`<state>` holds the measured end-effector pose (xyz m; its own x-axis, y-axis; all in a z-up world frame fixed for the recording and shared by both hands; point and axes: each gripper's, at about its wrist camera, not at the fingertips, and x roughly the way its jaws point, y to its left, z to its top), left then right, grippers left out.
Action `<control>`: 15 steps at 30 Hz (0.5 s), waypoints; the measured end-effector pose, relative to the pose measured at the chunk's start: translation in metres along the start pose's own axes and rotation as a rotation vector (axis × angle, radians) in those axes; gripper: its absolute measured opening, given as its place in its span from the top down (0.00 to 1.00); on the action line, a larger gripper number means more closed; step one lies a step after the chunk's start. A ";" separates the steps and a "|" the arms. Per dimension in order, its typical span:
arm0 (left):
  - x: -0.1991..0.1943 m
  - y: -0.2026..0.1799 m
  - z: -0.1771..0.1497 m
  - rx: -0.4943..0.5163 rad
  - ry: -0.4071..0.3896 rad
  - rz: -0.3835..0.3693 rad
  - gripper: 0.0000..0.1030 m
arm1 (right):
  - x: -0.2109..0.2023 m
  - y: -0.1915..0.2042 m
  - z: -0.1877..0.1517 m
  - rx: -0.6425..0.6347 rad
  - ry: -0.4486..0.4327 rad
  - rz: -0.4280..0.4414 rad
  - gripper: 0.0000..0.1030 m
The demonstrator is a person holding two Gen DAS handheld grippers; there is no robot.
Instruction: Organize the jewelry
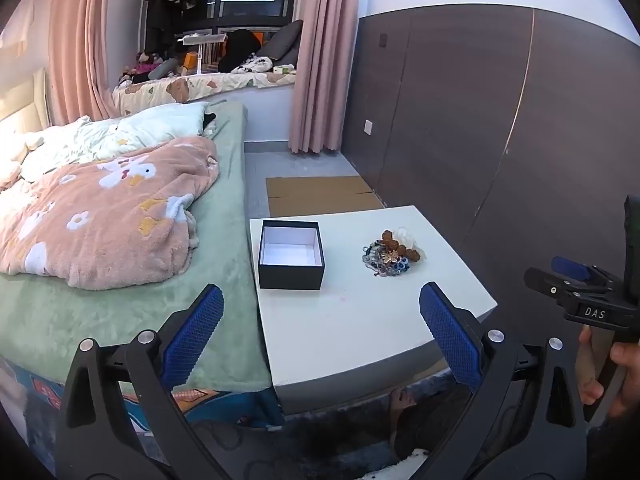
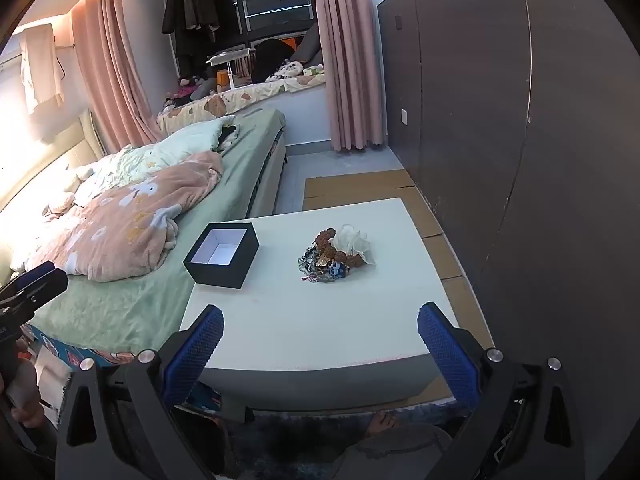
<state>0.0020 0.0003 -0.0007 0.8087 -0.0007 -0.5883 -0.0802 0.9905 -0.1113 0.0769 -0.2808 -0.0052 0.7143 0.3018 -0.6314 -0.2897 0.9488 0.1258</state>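
A bed (image 1: 120, 312) with a pink blanket (image 1: 100, 208) lies on the left, and just beside it stands a white table (image 1: 360, 328) carrying an open black box (image 1: 291, 276) with a bare white inside near its left edge. To the right of the box, apart from it, the jewelry (image 1: 390, 256) sits in one tangled heap of brown beads, blue beads and chains, with something white and crumpled at its far side. The left gripper (image 1: 320, 328) and the right gripper (image 2: 320, 332) both hover short of the table's near edge, jaws spread wide with nothing between them.
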 end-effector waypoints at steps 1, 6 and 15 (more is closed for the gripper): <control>0.002 0.000 0.000 -0.001 0.003 0.000 0.05 | 0.000 0.000 0.000 0.000 0.000 -0.002 0.07; -0.002 0.005 0.001 -0.004 -0.014 -0.009 0.05 | -0.004 0.001 0.000 -0.005 -0.002 -0.001 0.07; -0.006 0.000 -0.001 0.007 -0.015 -0.001 0.05 | -0.008 0.000 0.002 -0.009 0.000 -0.010 0.07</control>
<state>-0.0040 0.0000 0.0019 0.8177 0.0001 -0.5757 -0.0751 0.9915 -0.1065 0.0721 -0.2828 0.0017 0.7170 0.2920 -0.6329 -0.2882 0.9510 0.1123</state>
